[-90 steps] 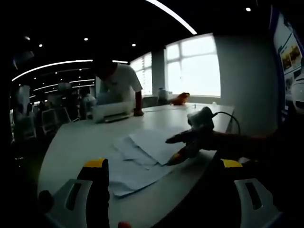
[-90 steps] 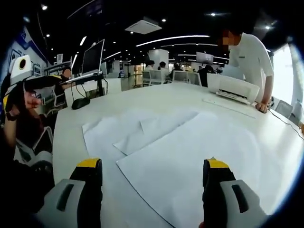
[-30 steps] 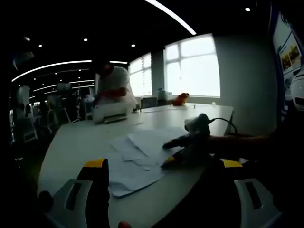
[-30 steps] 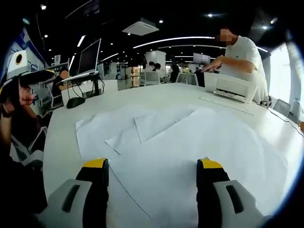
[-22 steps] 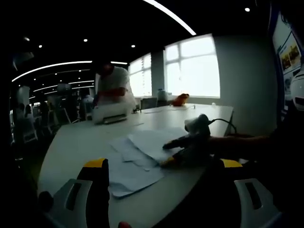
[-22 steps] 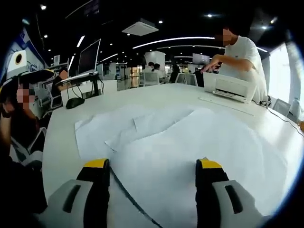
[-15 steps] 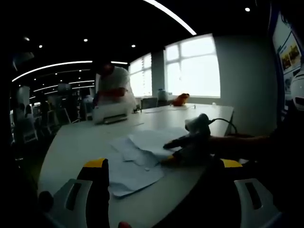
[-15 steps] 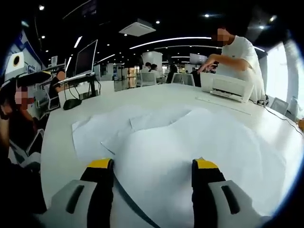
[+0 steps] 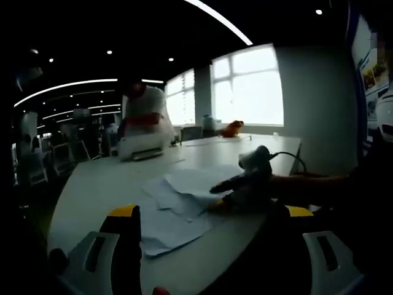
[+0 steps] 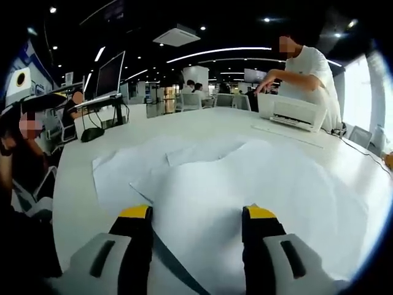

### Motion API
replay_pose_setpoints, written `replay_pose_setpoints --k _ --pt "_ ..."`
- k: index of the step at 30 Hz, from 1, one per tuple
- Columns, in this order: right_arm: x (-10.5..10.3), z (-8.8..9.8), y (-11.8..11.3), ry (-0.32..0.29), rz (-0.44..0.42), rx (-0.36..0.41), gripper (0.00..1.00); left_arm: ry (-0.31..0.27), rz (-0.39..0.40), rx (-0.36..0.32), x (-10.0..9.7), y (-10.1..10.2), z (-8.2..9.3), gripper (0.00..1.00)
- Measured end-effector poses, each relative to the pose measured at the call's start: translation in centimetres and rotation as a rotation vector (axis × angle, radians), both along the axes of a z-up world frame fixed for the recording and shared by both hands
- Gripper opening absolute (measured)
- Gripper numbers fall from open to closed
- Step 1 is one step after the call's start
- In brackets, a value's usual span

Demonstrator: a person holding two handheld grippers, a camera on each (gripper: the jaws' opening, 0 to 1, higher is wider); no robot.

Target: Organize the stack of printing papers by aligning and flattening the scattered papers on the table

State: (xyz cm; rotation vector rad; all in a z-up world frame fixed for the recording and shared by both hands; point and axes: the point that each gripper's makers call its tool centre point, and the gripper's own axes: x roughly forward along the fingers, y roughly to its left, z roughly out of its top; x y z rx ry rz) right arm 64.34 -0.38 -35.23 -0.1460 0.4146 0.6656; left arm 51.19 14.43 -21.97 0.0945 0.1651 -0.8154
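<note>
The papers (image 10: 245, 178) lie scattered in an overlapping spread on the white desk (image 10: 209, 126), near its front edge; in the left gripper view the same papers (image 9: 175, 209) sit between that view's jaws and the far side of the desk (image 9: 104, 184). The nearest sheet bulges upward in the right gripper view, its lifted edge showing a dark shadow line beside the left jaw.

The right gripper (image 10: 198, 216) has its yellow-tipped jaws apart with the raised sheet between them (whether the tips actually pinch the paper cannot be told). In the left gripper view, the right gripper (image 9: 236, 192) reaches in from the right and rests on the edge of the papers.

The left gripper (image 9: 210, 212) hangs back from the papers, its jaws spread wide and holding nothing.

Further off, a person in a white shirt (image 10: 310, 67) bends over a white printer (image 10: 291, 114) at the far end of the desk. A monitor (image 10: 109, 77) stands to the left, and bright windows (image 9: 249, 86) fill the back wall.
</note>
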Motion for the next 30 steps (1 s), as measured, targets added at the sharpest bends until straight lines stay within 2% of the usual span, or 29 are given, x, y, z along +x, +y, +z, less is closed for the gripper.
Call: replay_pose_setpoints --k 11,24,27,30 --pt "0.0 0.2 -0.9 -0.019 -0.006 -0.024 0.34 0.008 -0.005 0.021 0.2 -0.6 -0.2 0.97" --pt "0.0 0.2 -1.4 -0.025 -0.016 -0.031 0.3 -0.011 -0.012 0.0 -0.3 -0.7 0.5 0.97" --pt "0.0 0.3 -1.5 -0.045 -0.017 -0.037 0.29 0.017 -0.026 0.007 -0.3 -0.9 0.0 0.97" --pt "0.0 0.3 -1.5 -0.046 -0.018 -0.045 0.28 0.012 -0.028 -0.002 -0.1 -1.1 0.1 0.97"
